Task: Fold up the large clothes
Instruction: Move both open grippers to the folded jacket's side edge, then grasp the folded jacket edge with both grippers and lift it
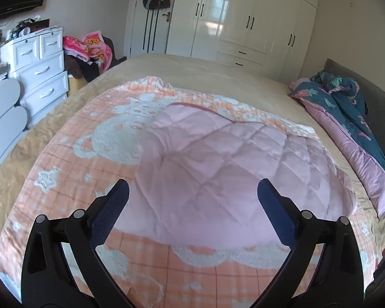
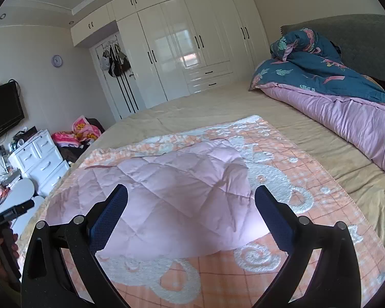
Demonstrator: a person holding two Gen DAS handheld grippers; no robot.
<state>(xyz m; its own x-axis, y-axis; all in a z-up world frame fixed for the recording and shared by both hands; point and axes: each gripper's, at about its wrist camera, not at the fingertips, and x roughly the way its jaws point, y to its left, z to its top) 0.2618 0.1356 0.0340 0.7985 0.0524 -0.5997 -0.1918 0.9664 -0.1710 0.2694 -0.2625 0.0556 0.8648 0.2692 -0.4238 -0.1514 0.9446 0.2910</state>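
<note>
Both of your grippers hover over the bed with their blue-padded jaws spread wide and nothing between them. Your left gripper (image 1: 193, 188) points down at a pink quilted garment (image 1: 218, 169), which lies bunched and partly folded just ahead of and below the fingertips, not touching either pad. Your right gripper (image 2: 191, 196) frames the same pink quilted garment (image 2: 166, 200) from the other side; the cloth fills the gap seen between the fingers but lies on the bed beneath them, apart from the pads.

That garment rests on a peach checked blanket with white bear shapes (image 1: 110, 138), and the blanket is spread flat over the tan bed (image 1: 197, 71). Along the right edge of the bed, near the grey headboard (image 2: 359, 38), a rolled teal floral duvet with a pink lining (image 2: 333, 95) lies well apart from the garment.

In the right wrist view, your left hand (image 2: 0, 251) shows at the lower left edge, gripping a black handle. White wardrobes (image 2: 187, 46) fill the far wall, and a white chest of drawers (image 1: 41, 69) stands beside the bed on the left
</note>
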